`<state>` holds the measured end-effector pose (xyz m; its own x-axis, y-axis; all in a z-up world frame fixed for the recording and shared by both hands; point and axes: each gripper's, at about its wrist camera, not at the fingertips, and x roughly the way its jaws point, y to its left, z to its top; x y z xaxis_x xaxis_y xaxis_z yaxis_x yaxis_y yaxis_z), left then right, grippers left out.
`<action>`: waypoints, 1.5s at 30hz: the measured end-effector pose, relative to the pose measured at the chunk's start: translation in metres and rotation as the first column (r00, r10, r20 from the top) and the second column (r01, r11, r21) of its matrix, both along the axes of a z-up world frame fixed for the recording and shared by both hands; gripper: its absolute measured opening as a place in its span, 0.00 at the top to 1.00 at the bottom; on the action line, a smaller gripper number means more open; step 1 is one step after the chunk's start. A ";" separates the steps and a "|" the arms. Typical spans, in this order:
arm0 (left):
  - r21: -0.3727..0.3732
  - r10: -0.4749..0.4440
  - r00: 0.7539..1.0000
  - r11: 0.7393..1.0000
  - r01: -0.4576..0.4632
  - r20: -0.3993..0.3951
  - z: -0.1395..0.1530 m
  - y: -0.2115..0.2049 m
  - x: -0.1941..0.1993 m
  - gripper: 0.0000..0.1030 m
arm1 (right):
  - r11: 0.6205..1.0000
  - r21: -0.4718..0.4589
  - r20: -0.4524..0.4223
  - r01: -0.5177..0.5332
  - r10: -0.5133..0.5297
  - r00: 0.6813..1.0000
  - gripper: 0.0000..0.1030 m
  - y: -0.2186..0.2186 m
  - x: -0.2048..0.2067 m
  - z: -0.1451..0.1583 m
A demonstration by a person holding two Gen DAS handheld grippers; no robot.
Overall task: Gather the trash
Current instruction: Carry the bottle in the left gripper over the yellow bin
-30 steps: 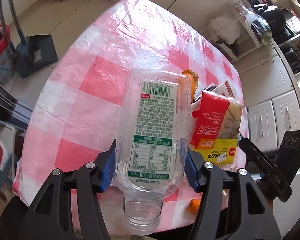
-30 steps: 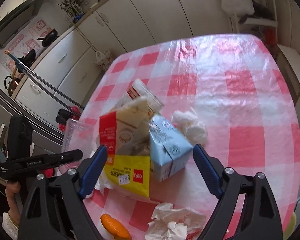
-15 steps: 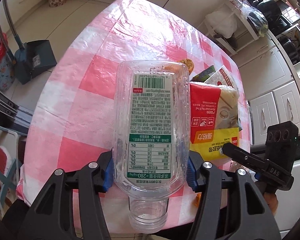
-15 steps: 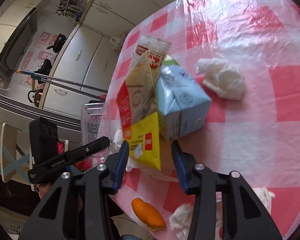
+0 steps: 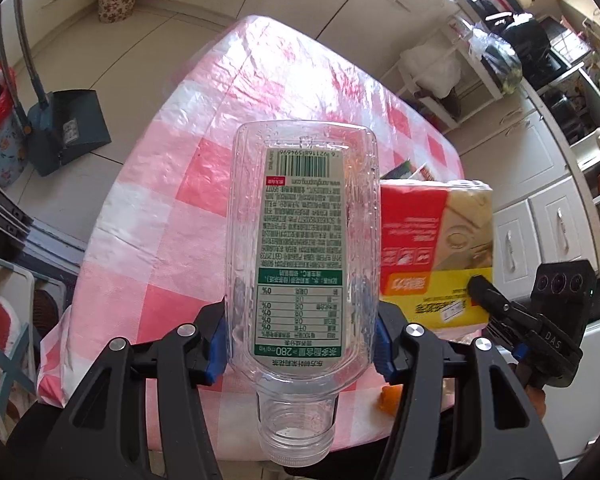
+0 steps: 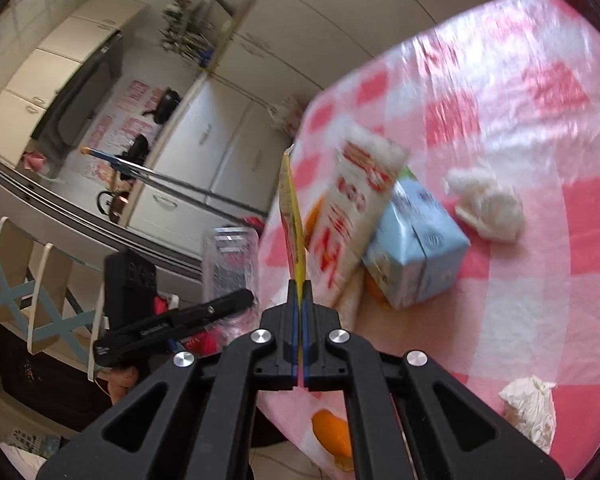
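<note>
My left gripper (image 5: pixel 300 340) is shut on a clear plastic bottle (image 5: pixel 304 240) with a green and white label, neck toward the camera, held above the near table edge. The bottle also shows in the right wrist view (image 6: pixel 230 264). My right gripper (image 6: pixel 300 300) is shut on a flat red and yellow package (image 6: pixel 292 216), seen edge-on here and face-on in the left wrist view (image 5: pixel 436 252). The right gripper shows at the right of the left wrist view (image 5: pixel 480 284).
On the pink checked tablecloth (image 6: pixel 520 100) lie a light blue carton (image 6: pixel 420 248), a red and white bag (image 6: pixel 356 208), crumpled tissues (image 6: pixel 488 204) (image 6: pixel 532 408) and orange peel (image 6: pixel 332 432). A dustpan (image 5: pixel 64 128) stands on the floor at left. Cabinets line the walls.
My right gripper has closed from wide open onto the red and yellow package and lifted it. My left gripper has risen a little with the bottle.
</note>
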<state>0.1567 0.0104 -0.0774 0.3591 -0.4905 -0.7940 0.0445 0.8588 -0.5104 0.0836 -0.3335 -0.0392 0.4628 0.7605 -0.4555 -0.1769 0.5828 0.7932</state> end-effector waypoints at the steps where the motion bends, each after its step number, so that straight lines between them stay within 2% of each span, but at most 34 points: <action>1: -0.013 0.005 1.000 1.000 -0.005 0.006 0.001 0.002 -0.001 0.48 | 1.000 0.008 0.031 0.015 -0.015 0.999 0.98 -0.004 -0.003 0.004; 4: -0.062 0.021 0.999 0.998 -0.018 0.043 0.010 0.007 -0.003 0.48 | 0.998 0.030 0.111 0.056 -0.059 0.992 0.98 -0.011 -0.009 0.014; 7: -0.053 0.031 0.992 0.998 -0.025 0.124 0.027 0.008 -0.009 0.48 | 0.993 0.065 0.167 0.095 -0.105 0.980 0.98 -0.026 -0.018 0.020; 13: -0.155 0.010 0.972 0.988 0.028 0.235 0.056 0.003 -0.022 0.48 | 0.978 0.128 0.255 0.167 -0.195 0.947 0.98 -0.050 -0.041 0.040; 18: -0.174 -0.071 0.962 0.977 0.120 0.265 0.076 -0.023 -0.035 0.48 | 0.951 0.197 0.295 0.240 -0.291 0.910 0.98 -0.080 -0.078 0.056; 24: -0.153 -0.194 0.938 0.957 0.245 0.289 0.095 -0.079 -0.069 0.48 | 0.926 0.183 0.293 0.331 -0.372 0.881 0.98 -0.122 -0.139 0.056; 30: -0.100 -0.345 0.898 0.918 0.384 0.274 0.103 -0.167 -0.104 0.48 | 0.886 0.066 0.287 0.459 -0.457 0.842 0.98 -0.159 -0.202 0.050; 35: -0.062 -0.458 0.847 0.870 0.489 0.269 0.106 -0.233 -0.136 0.48 | 0.829 -0.053 0.256 0.557 -0.528 0.810 0.98 -0.184 -0.239 0.030; 40: -0.045 -0.526 0.817 0.834 0.550 0.238 0.097 -0.284 -0.159 0.48 | 0.759 -0.178 0.153 0.626 -0.607 0.780 0.98 -0.208 -0.258 -0.019; 45: -0.026 -0.578 0.792 0.804 0.594 0.195 0.078 -0.330 -0.177 0.48 | 0.724 -0.270 0.034 0.635 -0.652 0.758 0.98 -0.219 -0.253 -0.079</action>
